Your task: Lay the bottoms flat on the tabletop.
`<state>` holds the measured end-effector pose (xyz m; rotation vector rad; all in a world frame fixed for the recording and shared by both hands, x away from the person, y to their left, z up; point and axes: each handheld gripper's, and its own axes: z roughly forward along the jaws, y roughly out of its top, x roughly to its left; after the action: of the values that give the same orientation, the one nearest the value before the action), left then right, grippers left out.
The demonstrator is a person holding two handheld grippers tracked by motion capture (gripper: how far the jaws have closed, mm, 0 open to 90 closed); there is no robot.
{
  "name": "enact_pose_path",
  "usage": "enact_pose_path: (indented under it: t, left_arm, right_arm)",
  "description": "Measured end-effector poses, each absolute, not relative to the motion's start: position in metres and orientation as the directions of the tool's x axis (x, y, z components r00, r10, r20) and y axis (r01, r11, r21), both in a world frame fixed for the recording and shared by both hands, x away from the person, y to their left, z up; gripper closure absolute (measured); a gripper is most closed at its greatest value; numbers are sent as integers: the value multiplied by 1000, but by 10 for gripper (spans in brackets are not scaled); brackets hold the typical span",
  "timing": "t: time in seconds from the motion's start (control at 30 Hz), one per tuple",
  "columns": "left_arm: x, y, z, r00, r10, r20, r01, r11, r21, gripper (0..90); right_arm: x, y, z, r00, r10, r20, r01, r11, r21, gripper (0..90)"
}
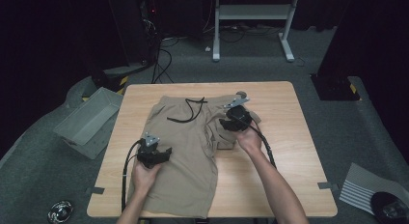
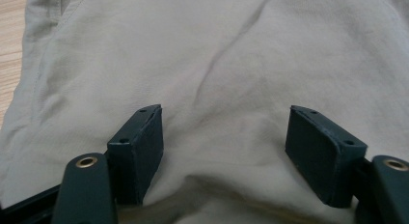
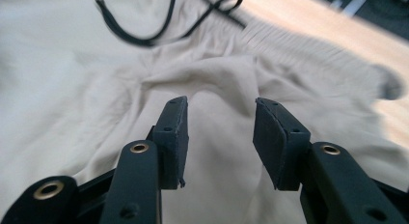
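Beige shorts (image 1: 185, 151) lie spread on the wooden table (image 1: 289, 137), waistband at the far side, with a black drawstring (image 1: 190, 110) looped on top. My left gripper (image 1: 164, 152) rests on the shorts' left leg. In the left gripper view its jaws stand wide apart (image 2: 224, 137) over smooth fabric (image 2: 217, 64), pinching nothing. My right gripper (image 1: 225, 122) sits over the bunched right part of the shorts. Its jaws are open (image 3: 222, 132) above a raised fold of cloth (image 3: 72, 89), with the drawstring (image 3: 144, 38) beyond them.
A grey bin (image 1: 87, 120) stands on the floor left of the table. A white metal frame (image 1: 251, 21) and cables lie behind it. Striped paper (image 1: 361, 188) lies on the floor at the right. Bare tabletop shows right of the shorts.
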<state>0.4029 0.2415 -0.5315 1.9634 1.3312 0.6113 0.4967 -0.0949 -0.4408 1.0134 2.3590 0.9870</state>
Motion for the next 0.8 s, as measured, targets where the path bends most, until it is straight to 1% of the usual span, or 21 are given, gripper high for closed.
enact_pose_path:
  t: [0.07, 0.13, 0.3, 0.43, 0.5, 0.53, 0.63, 0.67, 0.7, 0.8]
  left_arm:
    - [403, 241, -532, 367, 930, 7, 612, -247, 752, 294]
    - [403, 241, -532, 367, 930, 8, 612, -247, 752, 294]
    - [403, 241, -532, 367, 930, 8, 612, -247, 751, 294]
    - [403, 241, -532, 367, 930, 8, 612, -247, 751, 294]
    - [403, 241, -531, 367, 930, 8, 612, -247, 751, 294]
    - [403, 241, -532, 367, 930, 8, 612, -247, 751, 294]
    - [403, 241, -531, 366, 931, 8, 612, -247, 751, 295]
    - [403, 241, -531, 366, 931, 7, 612, -247, 751, 294]
    - [403, 242, -531, 366, 931, 7, 612, -247, 751, 295]
    - [403, 242, -532, 366, 931, 7, 612, -246, 751, 294]
  right_arm:
    - [485, -107, -435, -654, 752, -80, 456, 477, 751, 574]
    - [476, -120, -434, -637, 768, -62, 467, 449, 762, 590]
    - [464, -145, -457, -596, 803, 17, 543, 388, 744, 587]
    - [467, -147, -478, -607, 786, 118, 583, 340, 738, 527]
    - [469, -139, -483, -620, 771, 143, 590, 338, 733, 528]
    - [471, -134, -485, -631, 763, 138, 586, 353, 729, 570]
    - [472, -121, -491, -665, 740, 100, 575, 421, 702, 803]
    - [471, -119, -491, -671, 735, 95, 574, 434, 694, 855]
    - [469, -118, -489, -678, 732, 75, 560, 448, 697, 873]
    - [458, -123, -478, -687, 726, 27, 516, 462, 721, 884]
